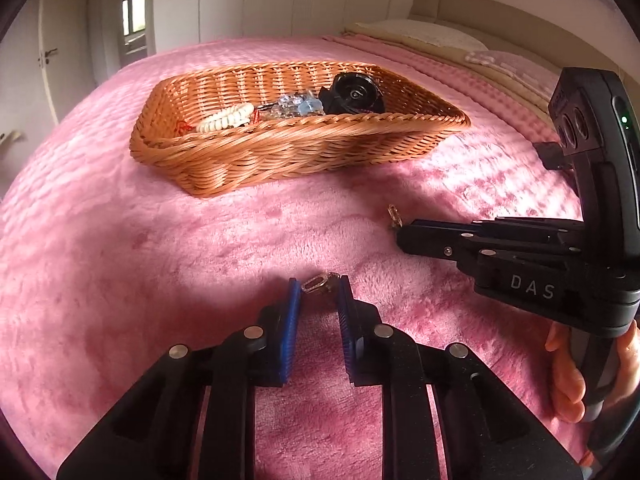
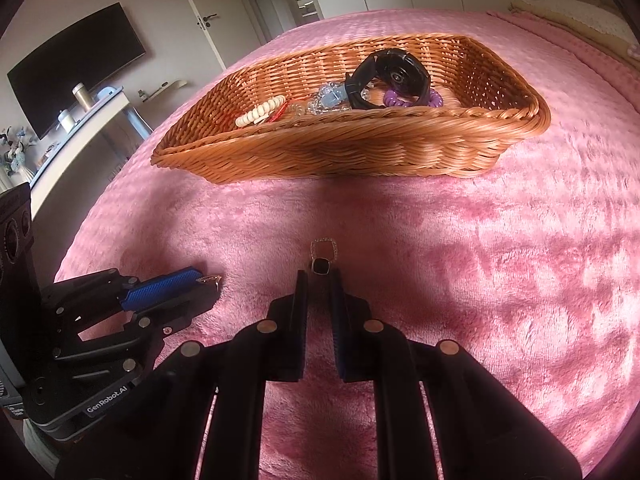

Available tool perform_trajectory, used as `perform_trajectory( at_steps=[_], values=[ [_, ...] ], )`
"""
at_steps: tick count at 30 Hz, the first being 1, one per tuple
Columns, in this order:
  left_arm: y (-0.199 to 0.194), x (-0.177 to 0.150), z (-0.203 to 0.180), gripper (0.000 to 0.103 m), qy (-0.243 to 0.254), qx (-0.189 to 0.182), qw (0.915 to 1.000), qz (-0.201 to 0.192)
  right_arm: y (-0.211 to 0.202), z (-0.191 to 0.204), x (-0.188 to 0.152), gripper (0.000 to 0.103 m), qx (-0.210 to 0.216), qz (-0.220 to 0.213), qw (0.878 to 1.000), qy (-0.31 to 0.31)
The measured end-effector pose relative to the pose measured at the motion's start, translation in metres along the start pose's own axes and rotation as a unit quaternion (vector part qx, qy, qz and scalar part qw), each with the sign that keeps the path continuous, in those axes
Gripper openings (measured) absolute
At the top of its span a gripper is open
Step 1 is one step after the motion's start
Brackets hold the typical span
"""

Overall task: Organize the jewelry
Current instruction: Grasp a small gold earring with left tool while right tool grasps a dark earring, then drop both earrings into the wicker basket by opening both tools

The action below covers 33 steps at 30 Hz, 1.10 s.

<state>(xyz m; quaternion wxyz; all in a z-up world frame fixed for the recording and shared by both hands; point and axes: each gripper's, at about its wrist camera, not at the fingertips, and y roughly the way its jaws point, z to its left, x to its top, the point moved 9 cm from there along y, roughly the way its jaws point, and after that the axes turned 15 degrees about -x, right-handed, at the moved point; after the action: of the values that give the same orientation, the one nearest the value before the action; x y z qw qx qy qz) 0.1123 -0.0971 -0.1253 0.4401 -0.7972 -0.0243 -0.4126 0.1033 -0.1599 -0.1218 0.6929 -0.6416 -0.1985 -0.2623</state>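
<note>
A wicker basket [image 1: 280,152] [image 2: 340,152] sits on the pink bedspread. It holds a black watch [image 1: 354,94] [image 2: 390,74], a cream bead bracelet [image 1: 226,118] [image 2: 260,112], clear crystal pieces [image 1: 292,104] [image 2: 326,100] and a purple coil hair tie [image 2: 400,98]. My left gripper [image 1: 319,286] [image 2: 208,282] has its jaws narrowly apart around a small gold earring [image 1: 316,283] [image 2: 210,279] on the blanket. My right gripper [image 2: 319,274] [image 1: 398,230] has its jaws narrowly apart around a second gold earring with a dark stone [image 2: 322,258] [image 1: 394,214].
The pink plush bedspread [image 1: 160,260] [image 2: 480,280] stretches all around. Pillows [image 1: 432,34] lie at the bed's head. A TV [image 2: 76,80] and a low cabinet [image 2: 88,136] stand beside the bed.
</note>
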Motion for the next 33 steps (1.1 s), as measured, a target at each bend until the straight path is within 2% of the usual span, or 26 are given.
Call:
perform_trajectory(
  at_steps=[5, 9, 10, 16, 17, 18, 19, 21, 24, 29, 33],
  values=[
    [-0.001, 0.000, -0.001, 0.013, 0.005, 0.008, 0.9999, -0.005, -0.003, -0.001, 0.000, 0.012, 0.005, -0.003, 1.000, 0.004],
    [-0.003, 0.001, 0.005, 0.012, -0.010, 0.001, 0.9999, -0.014, -0.008, 0.004, 0.001, 0.036, 0.005, -0.013, 1.000, -0.009],
    [-0.004, 0.001, 0.005, 0.012, -0.013, -0.002, 0.9998, -0.016, -0.008, 0.005, 0.001, 0.036, -0.005, -0.016, 1.000, -0.015],
    [-0.004, 0.000, 0.004, 0.012, -0.010, -0.002, 0.9998, -0.018, 0.005, 0.007, 0.014, 0.036, -0.041, 0.000, 0.999, -0.024],
    [-0.004, 0.000, 0.004, 0.012, -0.010, -0.002, 0.9998, -0.019, 0.008, 0.008, 0.016, 0.030, -0.052, 0.000, 0.998, -0.031],
    [-0.004, 0.000, 0.004, 0.011, -0.010, -0.001, 0.9997, -0.020, 0.010, 0.009, 0.017, 0.018, -0.067, -0.002, 0.997, -0.041],
    [-0.005, 0.001, 0.004, 0.008, -0.011, -0.001, 0.9997, -0.022, 0.010, 0.011, 0.017, 0.015, -0.072, -0.005, 0.996, -0.046],
    [-0.007, 0.001, 0.004, 0.000, -0.011, -0.004, 0.9996, -0.027, 0.001, 0.013, 0.017, 0.014, -0.075, -0.028, 0.995, -0.052],
    [-0.010, 0.002, 0.003, 0.000, -0.011, -0.008, 0.9993, -0.035, -0.012, 0.013, 0.018, 0.014, -0.073, -0.051, 0.995, -0.049],
    [-0.014, 0.004, 0.003, 0.000, -0.013, -0.017, 0.9988, -0.044, -0.014, 0.006, 0.017, 0.014, -0.057, -0.052, 0.996, -0.035],
    [-0.017, 0.005, 0.002, 0.000, -0.011, -0.018, 0.9984, -0.052, -0.023, 0.004, 0.019, 0.014, -0.050, -0.070, 0.996, -0.027]
  ],
)
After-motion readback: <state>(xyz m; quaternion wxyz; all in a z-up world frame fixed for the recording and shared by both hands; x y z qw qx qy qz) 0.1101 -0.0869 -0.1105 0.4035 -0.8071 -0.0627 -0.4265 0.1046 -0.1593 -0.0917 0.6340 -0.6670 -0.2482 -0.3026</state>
